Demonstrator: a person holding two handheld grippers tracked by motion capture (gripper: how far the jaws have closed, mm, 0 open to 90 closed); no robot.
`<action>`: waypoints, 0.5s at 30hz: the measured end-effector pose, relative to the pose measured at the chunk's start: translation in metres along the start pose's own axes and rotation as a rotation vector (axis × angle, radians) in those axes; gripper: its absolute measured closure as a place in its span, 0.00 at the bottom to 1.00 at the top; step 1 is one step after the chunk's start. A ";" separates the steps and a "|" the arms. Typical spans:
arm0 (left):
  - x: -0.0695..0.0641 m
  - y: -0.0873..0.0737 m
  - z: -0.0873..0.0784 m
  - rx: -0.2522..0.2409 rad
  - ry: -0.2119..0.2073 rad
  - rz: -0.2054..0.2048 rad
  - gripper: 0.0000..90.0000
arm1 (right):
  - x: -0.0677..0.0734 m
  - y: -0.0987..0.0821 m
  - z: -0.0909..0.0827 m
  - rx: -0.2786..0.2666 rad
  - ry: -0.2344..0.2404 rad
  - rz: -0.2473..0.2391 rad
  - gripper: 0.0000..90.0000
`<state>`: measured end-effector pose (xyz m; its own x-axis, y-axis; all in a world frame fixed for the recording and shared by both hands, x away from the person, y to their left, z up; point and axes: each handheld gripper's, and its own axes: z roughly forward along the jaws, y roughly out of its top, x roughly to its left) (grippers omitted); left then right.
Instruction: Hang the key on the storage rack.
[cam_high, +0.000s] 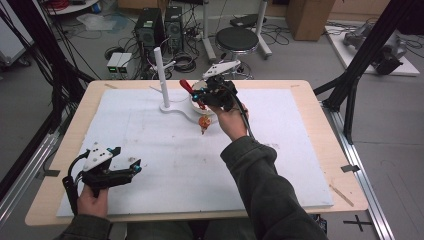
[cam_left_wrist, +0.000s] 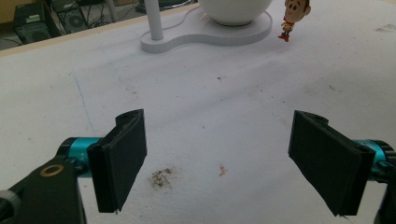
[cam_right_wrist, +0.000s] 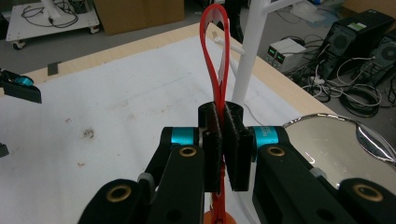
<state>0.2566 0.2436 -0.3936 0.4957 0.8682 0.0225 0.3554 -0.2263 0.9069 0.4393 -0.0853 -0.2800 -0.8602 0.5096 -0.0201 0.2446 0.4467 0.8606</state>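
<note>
- The right gripper (cam_high: 200, 95), held in the person's right hand (cam_high: 231, 120), is raised above the far middle of the white foam mat (cam_high: 165, 165) that covers the light wooden table (cam_high: 320, 130).
- Its two black jaws are pressed together on a thin red plastic strap loop (cam_right_wrist: 215, 56); in the right gripper view the loop rises upright from between the pads.
- From the strap a small orange-and-red cartoon figure charm (cam_high: 204, 123) hangs below the gripper; whether it touches the mat cannot be told.
- In the left gripper view the charm (cam_left_wrist: 293, 16) shows just beside the stand's round base.
- Close to the right gripper stands a white plastic stand with a tall upright post (cam_high: 161, 75) and a curved flat base; a white bowl-shaped part (cam_left_wrist: 236, 9) sits on that base.
- The left gripper (cam_high: 127, 160), in the person's left hand (cam_high: 92, 200), rests low over the near left corner of the mat, well apart from the charm.
- Its black jaws stand wide apart with only bare, slightly stained mat between them; it holds nothing.
</note>
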 end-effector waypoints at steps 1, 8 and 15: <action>0.000 0.000 0.000 0.000 -0.001 -0.003 0.22 | 0.000 0.001 0.001 0.003 0.001 0.007 0.96; -0.001 0.000 0.000 0.001 -0.004 0.004 0.22 | 0.001 0.005 0.007 -0.010 -0.005 0.013 0.96; 0.000 0.000 0.000 -0.002 0.000 -0.001 0.22 | 0.003 0.010 0.020 0.003 -0.001 0.020 0.96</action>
<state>0.2566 0.2433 -0.3938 0.4952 0.8685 0.0212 0.3542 -0.2241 0.9079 0.4485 -0.0650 -0.2816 -0.8548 0.5190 -0.0032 0.2631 0.4385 0.8594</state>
